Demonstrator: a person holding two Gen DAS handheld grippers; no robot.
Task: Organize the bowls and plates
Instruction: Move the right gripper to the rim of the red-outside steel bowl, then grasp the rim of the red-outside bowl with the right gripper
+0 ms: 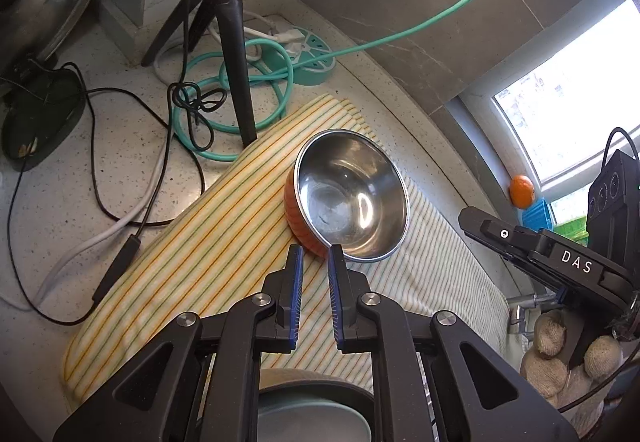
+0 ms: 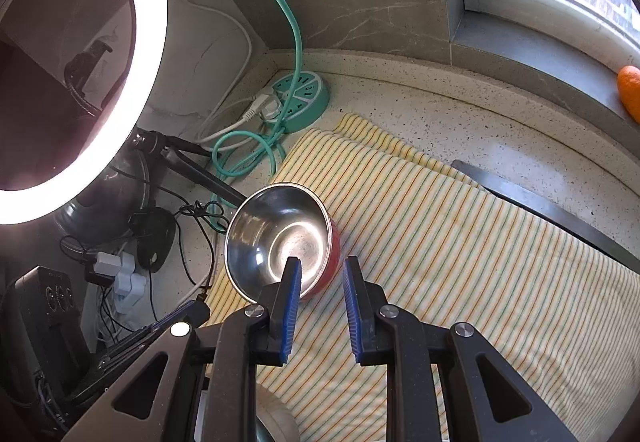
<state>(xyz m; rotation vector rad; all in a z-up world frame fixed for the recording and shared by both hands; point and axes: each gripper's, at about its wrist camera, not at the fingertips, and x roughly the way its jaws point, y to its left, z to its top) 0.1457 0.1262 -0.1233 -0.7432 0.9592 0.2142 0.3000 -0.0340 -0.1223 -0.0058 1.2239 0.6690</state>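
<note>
A bowl (image 1: 352, 202) (image 2: 280, 238) with a steel inside and an orange outer wall stands on a yellow striped cloth (image 1: 200, 254) (image 2: 460, 262). My left gripper (image 1: 316, 252) hovers just short of the bowl's near rim, shut to a narrow slit with nothing in it. In the right wrist view my right gripper (image 2: 322, 262) is a little open and empty; its left fingertip overlaps the bowl's inside. The left wrist view shows the right gripper (image 1: 476, 222) apart from the bowl, off its right side. A pale teal dish (image 1: 312, 418) lies half hidden under the left gripper.
A ring light (image 2: 152, 42) on a black tripod (image 1: 236, 54) stands behind the cloth, with a teal power strip (image 2: 300, 98) and tangled cables (image 1: 192, 102). An orange fruit (image 1: 522, 191) sits on the window sill. A dark sink edge (image 2: 540, 202) borders the cloth. A gloved hand (image 1: 560, 354) holds the right gripper.
</note>
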